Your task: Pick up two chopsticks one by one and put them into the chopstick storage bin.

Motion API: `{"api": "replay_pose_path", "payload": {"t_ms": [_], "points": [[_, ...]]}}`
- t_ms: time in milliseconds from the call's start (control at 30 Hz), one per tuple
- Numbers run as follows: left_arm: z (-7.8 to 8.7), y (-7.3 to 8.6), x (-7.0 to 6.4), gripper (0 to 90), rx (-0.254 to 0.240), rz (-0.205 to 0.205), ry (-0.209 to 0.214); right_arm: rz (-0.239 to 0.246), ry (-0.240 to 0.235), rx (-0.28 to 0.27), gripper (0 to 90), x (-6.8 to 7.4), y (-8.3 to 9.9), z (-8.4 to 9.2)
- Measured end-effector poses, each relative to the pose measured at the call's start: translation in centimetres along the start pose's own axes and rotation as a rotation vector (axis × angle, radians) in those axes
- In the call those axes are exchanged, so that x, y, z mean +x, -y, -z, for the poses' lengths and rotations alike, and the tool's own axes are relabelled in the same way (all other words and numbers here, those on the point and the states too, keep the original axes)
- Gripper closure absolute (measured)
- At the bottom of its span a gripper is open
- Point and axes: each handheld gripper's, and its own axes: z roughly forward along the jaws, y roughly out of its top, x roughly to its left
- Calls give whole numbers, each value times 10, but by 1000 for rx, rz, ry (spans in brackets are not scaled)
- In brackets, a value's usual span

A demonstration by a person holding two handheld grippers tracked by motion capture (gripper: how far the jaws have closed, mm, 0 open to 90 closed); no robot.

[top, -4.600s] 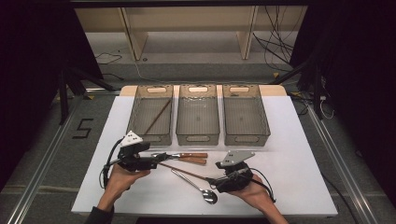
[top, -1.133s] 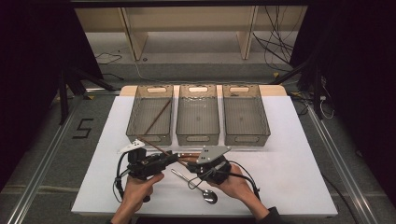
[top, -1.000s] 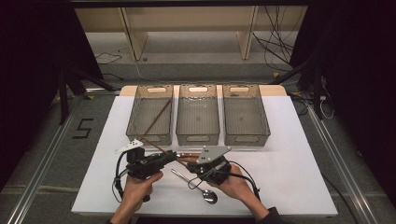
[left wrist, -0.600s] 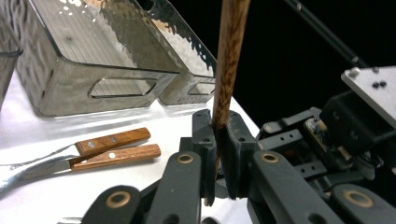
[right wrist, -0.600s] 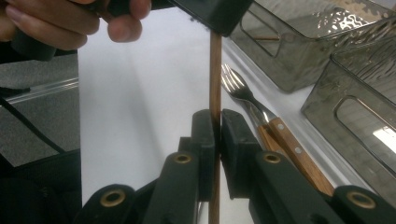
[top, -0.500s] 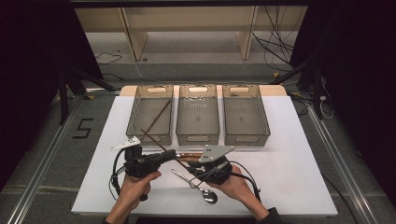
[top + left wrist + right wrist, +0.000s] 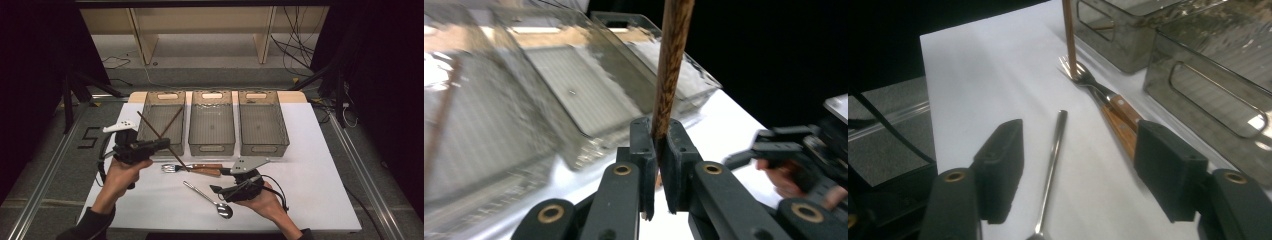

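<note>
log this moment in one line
left gripper: shut on chopstick, lifted | right gripper: open above spoon | fork: on table

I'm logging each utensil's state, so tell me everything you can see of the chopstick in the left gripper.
The chopstick is a slim, dark brown stick, wood by its grain. The left gripper is shut on it, pads pressed on both sides partway along its length. It slants in the air, its upper end over the left bin, its lower end near the fork on the white table. Whether that end touches the fork cannot be told.
</note>
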Motion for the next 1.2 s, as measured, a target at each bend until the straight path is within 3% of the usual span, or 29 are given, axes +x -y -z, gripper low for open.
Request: {"api": "replay_pose_path", "payload": {"t_ms": [333,567,767,867,1200], "points": [[6,-54,26,846,60,-43,-113,-45,22,-31,310,-6,15,18],[-3,-77,43,846,120,-77,-217,-63,29,-39,285,-6,19,24],[-17,-89,58,846,195,-112,-299,-63,29,-34,272,-6,22,25],[-25,-91,70,846,230,-102,-326,-60,31,-35,265,-6,23,26],[-49,-82,90,846,303,-76,-347,-67,29,-34,260,-7,26,28]]}}
